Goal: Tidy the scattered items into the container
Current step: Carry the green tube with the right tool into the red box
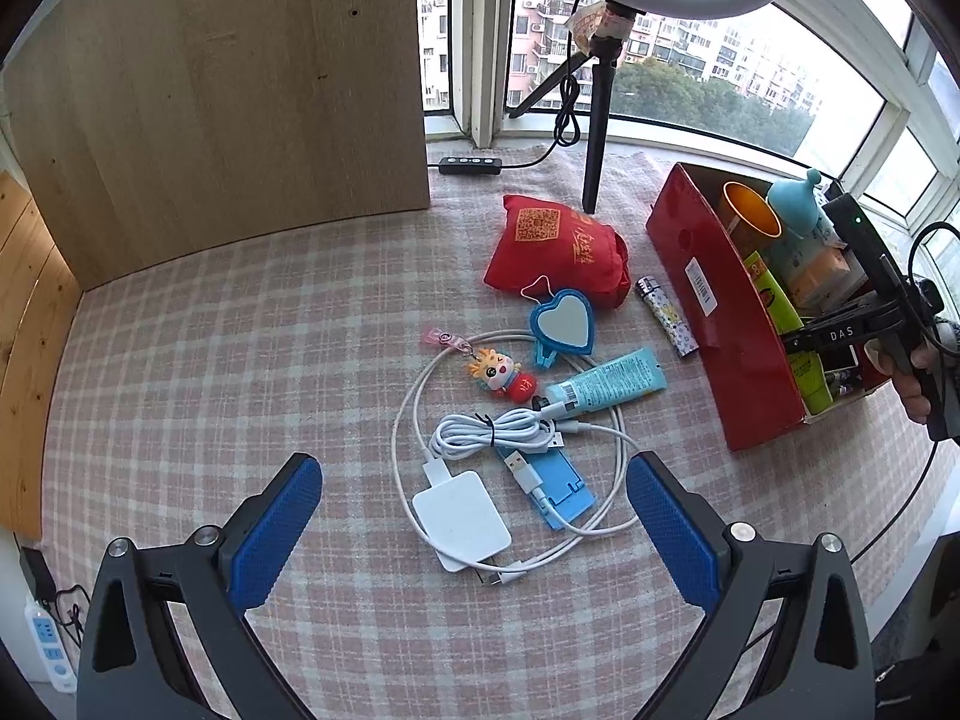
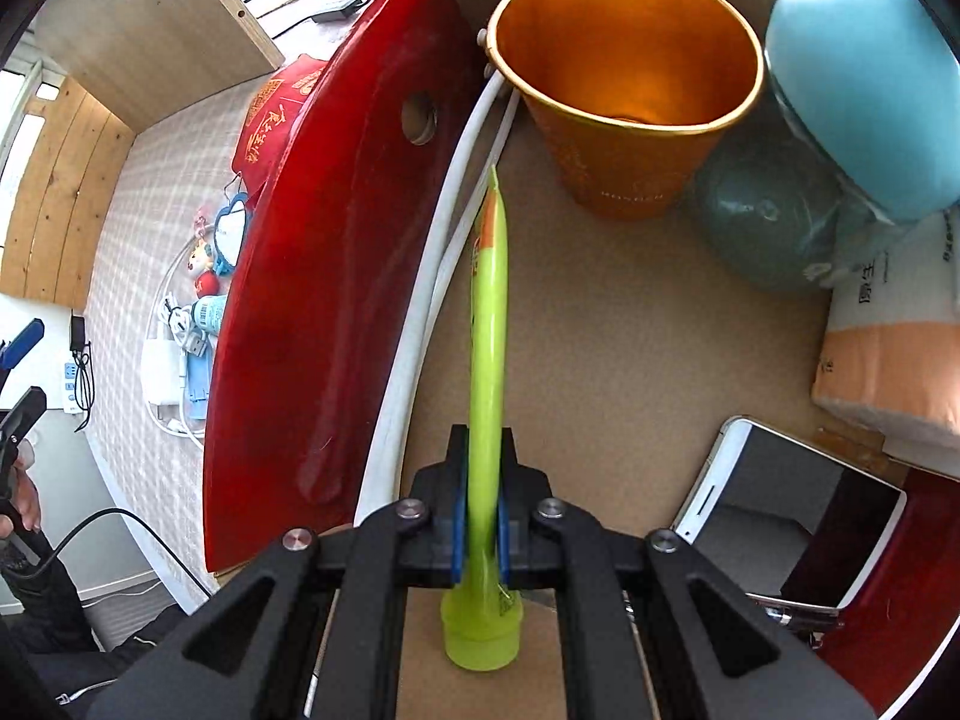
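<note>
Lime-green tube [image 2: 487, 324], flat and cap-down, pinched by the right gripper [image 2: 480, 516] inside the red box [image 2: 312, 276]; left gripper [image 1: 474, 516] spread.

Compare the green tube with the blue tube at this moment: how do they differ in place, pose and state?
The green tube is clamped in the right tongs inside the red box; the blue tube lies loose on the checked cloth outside it. The green tube is seen edge-on, cap nearest the camera; the blue one lies flat, tangled among white cables. Both are squeeze tubes with caps on.
</note>
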Tool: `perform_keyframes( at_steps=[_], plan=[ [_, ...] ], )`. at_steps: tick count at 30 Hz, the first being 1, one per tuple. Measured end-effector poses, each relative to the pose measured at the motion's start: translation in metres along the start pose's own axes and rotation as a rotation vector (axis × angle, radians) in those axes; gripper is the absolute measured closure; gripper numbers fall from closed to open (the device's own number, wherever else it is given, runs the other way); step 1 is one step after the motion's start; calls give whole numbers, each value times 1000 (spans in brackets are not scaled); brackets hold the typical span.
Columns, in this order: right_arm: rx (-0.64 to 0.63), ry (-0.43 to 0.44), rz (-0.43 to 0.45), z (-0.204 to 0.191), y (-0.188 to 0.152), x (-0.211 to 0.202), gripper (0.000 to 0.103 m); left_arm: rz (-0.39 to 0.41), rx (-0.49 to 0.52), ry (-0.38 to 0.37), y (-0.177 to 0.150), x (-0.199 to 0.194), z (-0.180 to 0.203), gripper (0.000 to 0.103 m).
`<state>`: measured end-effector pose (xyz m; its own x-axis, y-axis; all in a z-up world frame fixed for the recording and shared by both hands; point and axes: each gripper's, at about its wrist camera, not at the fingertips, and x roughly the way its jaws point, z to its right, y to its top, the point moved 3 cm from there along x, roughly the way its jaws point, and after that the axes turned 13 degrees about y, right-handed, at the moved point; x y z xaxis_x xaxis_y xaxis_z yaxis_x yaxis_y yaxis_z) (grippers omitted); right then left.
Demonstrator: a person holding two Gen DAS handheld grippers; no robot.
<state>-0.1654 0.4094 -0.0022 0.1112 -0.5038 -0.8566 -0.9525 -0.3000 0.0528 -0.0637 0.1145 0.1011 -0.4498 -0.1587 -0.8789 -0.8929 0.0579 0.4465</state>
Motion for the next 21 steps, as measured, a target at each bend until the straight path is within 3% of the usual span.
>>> perform_keyframes(
  at_steps=[12,21],
  plan=[
    [59,7,8,-2,0,15,96,1,10,-7,0,1,3,1],
    [47,-15,-41,-2,-10,15,88,-7,16,-2,-2,2,3,1]
  ],
)
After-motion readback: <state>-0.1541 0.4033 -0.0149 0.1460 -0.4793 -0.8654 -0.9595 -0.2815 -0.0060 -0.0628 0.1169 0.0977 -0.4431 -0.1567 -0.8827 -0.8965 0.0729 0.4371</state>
